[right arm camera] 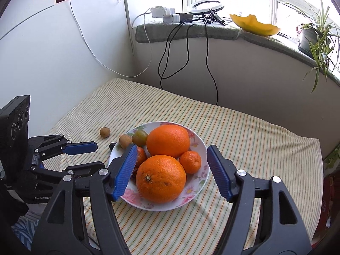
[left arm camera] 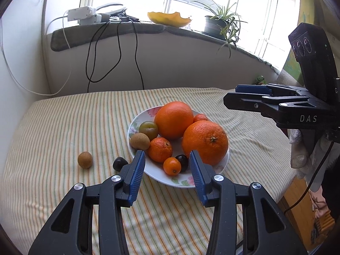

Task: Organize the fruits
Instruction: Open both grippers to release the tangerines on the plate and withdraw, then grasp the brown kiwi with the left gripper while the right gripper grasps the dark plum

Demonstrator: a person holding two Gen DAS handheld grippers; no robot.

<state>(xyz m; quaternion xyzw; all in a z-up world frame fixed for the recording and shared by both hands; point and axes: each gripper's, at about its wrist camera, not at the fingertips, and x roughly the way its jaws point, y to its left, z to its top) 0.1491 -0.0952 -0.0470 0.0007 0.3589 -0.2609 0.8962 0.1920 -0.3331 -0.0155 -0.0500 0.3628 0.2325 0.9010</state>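
- Tongs, left (left arm camera: 167,161) and right (right arm camera: 171,165), are both standing apart, gripping nothing.
- Left should be reaching leftward for the dark round plum (left arm camera: 119,163), then the brown longan (left arm camera: 85,159), plating gently.

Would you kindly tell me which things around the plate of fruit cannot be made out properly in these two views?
- Dark plum on the cloth: in the right wrist view, almost wholly hidden behind the plate rim.
- Kumquat and second dark plum: right wrist view, hidden behind the right gripper's finger.
- Green packet: left wrist view, mostly behind that gripper.
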